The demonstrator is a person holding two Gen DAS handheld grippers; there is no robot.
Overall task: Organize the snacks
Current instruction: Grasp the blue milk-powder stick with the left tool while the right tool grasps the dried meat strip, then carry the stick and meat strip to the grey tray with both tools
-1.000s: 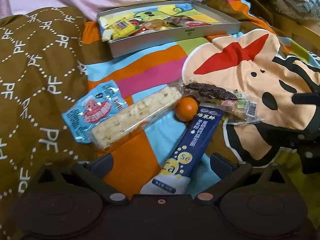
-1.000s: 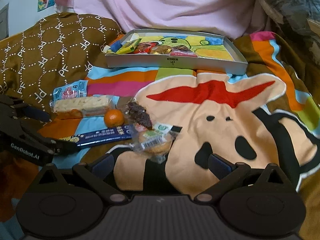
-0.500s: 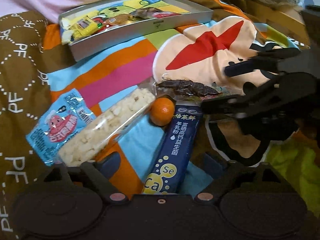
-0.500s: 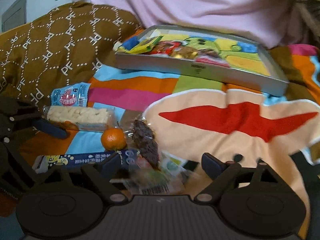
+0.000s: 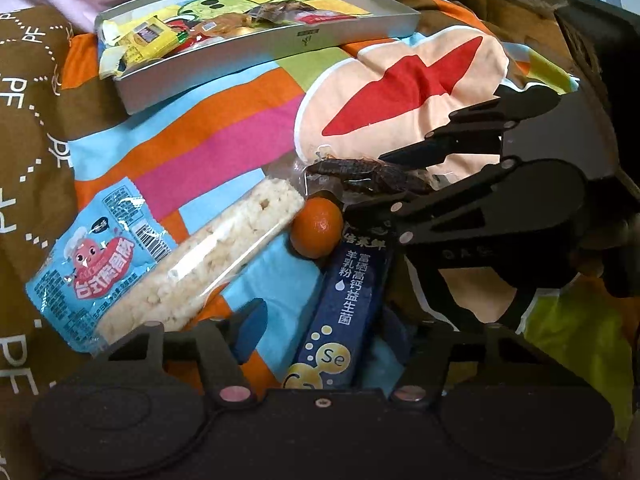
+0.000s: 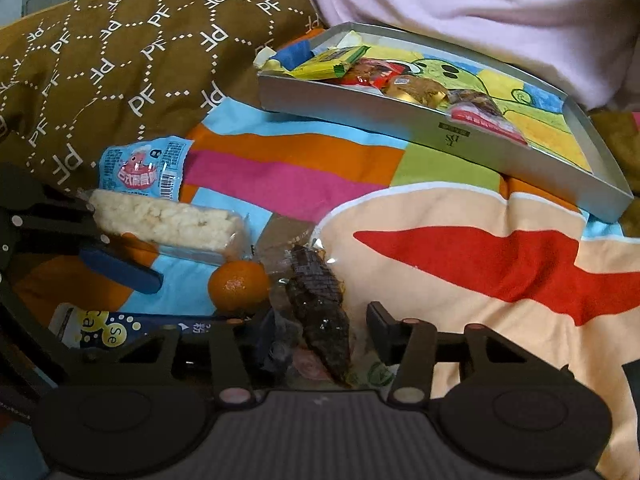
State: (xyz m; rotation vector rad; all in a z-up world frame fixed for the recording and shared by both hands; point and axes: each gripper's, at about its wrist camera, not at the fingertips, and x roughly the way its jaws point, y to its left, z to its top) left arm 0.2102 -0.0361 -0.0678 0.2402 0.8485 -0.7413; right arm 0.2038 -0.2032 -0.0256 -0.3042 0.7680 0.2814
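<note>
Left wrist: orange [image 5: 317,227], rice bar [image 5: 208,264], tray [image 5: 280,56]

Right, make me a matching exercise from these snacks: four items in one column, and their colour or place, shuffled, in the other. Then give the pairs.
Items
1. small round fruit
2. long stick sachet
3. puffed rice bar
4. yellow packet

Descriptions
A. dark blue, between the left gripper fingers
B. inside the grey tray
C. orange, beside the dark dried snack
D. pale, in a clear wrapper

Pairs: 1-C, 2-A, 3-D, 4-B
</note>
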